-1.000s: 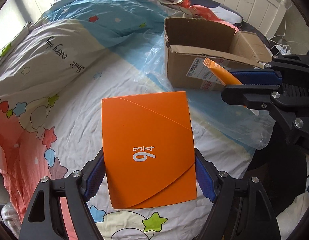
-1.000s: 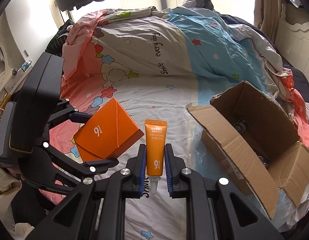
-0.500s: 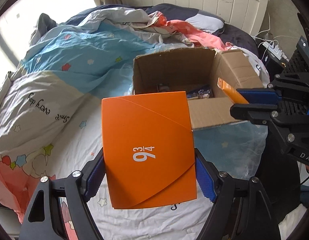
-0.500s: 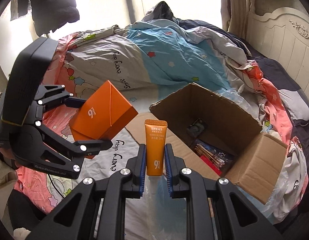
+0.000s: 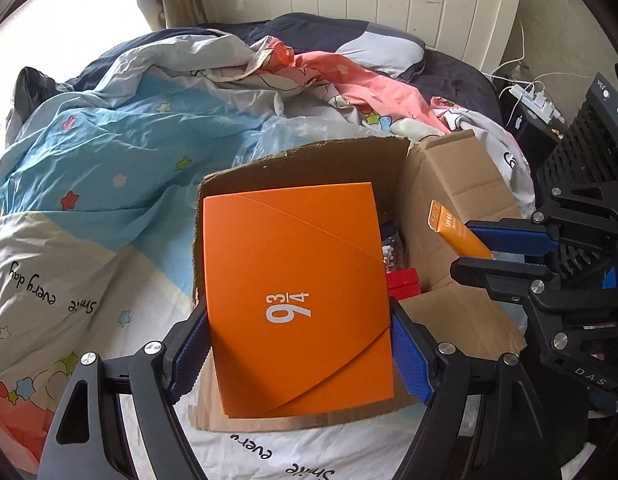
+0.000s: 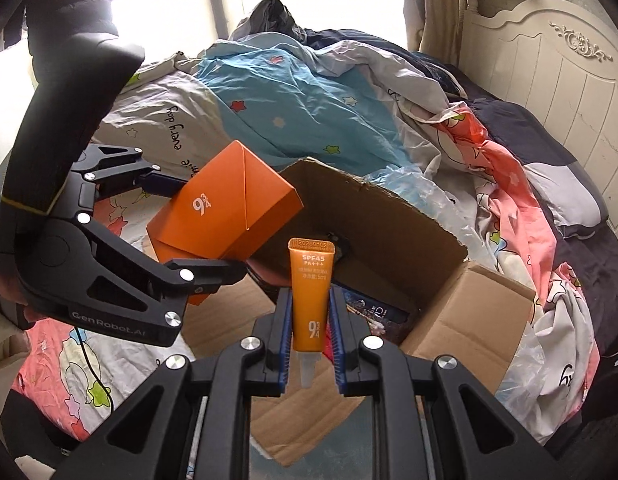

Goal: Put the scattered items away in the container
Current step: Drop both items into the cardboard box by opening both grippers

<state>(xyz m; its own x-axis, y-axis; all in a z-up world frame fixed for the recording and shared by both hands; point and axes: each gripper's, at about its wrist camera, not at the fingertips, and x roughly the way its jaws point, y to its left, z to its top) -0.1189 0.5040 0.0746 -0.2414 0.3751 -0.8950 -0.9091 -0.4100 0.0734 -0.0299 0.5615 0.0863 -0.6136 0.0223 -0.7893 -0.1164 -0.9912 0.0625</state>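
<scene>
My left gripper [image 5: 299, 354] is shut on an orange box [image 5: 297, 292] marked 9¾ and holds it over the near side of the open cardboard box [image 5: 449, 192]. My right gripper [image 6: 309, 332] is shut on a small orange SPF45 tube [image 6: 311, 292], cap down, held above the same cardboard box [image 6: 389, 224]. The tube also shows in the left wrist view [image 5: 457, 232] at the right, over the box's flap. The orange box also shows in the right wrist view [image 6: 225, 220] at the left. Inside the cardboard box lie a red item [image 5: 403, 282] and dark packets [image 6: 373, 308].
The cardboard box sits on a bed with a star-print duvet [image 5: 109, 148] rumpled behind and to the left. A clear plastic bag [image 6: 421, 196] lies behind the box. A white headboard [image 5: 389, 4] stands at the back. A power strip with cables [image 5: 537, 96] lies at the right.
Both grippers have moved forward toward the cardboard box. The orange box now hangs over the box's opening and the tube is above its inside.
</scene>
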